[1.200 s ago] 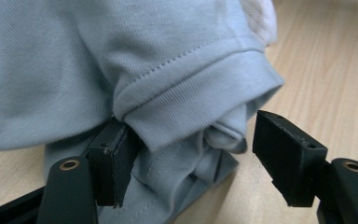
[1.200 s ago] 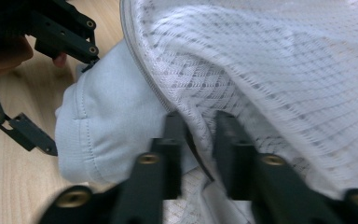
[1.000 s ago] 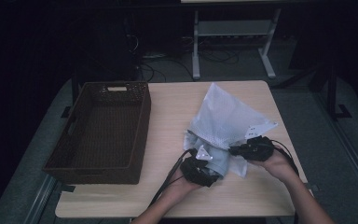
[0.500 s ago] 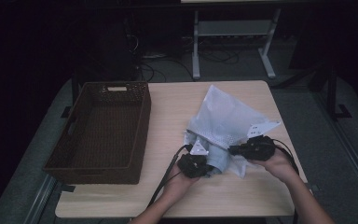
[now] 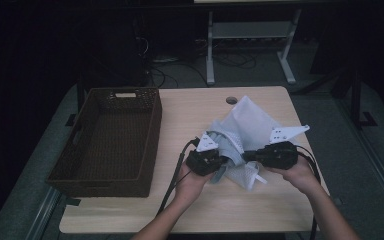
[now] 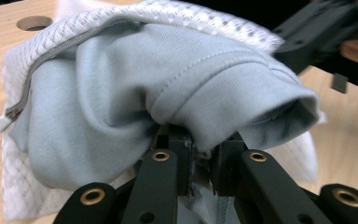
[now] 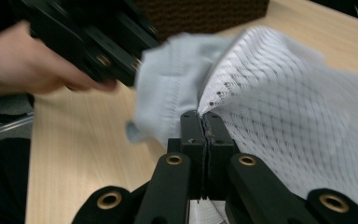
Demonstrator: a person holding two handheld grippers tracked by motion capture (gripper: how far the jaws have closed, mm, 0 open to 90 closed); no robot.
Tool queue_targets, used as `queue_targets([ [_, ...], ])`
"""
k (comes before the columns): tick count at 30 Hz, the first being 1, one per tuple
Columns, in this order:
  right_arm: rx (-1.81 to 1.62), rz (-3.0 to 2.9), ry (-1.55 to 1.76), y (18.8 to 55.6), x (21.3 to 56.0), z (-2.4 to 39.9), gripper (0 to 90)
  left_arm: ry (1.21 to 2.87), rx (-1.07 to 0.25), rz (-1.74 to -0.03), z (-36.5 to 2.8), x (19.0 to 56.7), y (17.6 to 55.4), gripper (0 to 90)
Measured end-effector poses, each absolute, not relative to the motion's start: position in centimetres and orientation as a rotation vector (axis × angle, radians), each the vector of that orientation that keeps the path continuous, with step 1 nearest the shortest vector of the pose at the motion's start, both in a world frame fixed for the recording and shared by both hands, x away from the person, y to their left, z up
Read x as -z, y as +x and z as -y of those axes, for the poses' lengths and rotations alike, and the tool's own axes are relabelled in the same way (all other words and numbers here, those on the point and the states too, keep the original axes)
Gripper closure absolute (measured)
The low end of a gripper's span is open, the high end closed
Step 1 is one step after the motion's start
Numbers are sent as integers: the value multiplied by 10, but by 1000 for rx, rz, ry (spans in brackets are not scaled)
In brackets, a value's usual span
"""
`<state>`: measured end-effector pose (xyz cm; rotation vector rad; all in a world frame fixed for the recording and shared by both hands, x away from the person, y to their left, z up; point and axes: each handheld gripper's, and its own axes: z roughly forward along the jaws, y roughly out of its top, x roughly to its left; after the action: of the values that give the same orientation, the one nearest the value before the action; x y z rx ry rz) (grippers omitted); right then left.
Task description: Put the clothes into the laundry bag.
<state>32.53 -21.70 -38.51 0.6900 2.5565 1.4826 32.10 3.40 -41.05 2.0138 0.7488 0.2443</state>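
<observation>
Gripping grey garment (image 6: 121,93) in left gripper (image 5: 219,162) jaws, right gripper (image 7: 205,122) clamping mesh bag (image 7: 298,107), wicker basket (image 5: 111,135) beside.

L gripper (image 5: 219,162) just closed on grey garment (image 6: 177,88) — both grippers lifted it slightly.

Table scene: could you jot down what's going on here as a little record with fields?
Work in hand: pale blue garment at the zipper mouth of a white mesh bag
Left gripper: shut on the garment's hem
Right gripper: shut on the bag's edge by the zipper
Wicker basket: left side of the table, apart from the bag
Table: light wood
</observation>
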Motion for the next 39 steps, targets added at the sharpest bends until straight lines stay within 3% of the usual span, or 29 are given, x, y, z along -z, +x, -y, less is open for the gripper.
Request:
queue_targets([
  [7, -1528, -2549, 645, 322, 377, 212, 887, 2056, -272, -776, -12, 418, 326, 818],
  [13, -1508, -2564, 663, 323, 384, 215, 886, 2094, -220, -740, -6, 428, 327, 779],
  [23, -1483, -2593, 666, 321, 392, 216, 883, 2171, -112, -695, -17, 433, 323, 373],
  [25, -1476, -2596, 667, 322, 393, 216, 883, 2177, -98, -691, -28, 430, 321, 343],
  [31, -1464, -2597, 677, 323, 395, 217, 882, 2158, -134, -711, -69, 415, 315, 361],
  [39, -1459, -2595, 690, 324, 398, 219, 882, 2097, -242, -818, -106, 400, 335, 543],
])
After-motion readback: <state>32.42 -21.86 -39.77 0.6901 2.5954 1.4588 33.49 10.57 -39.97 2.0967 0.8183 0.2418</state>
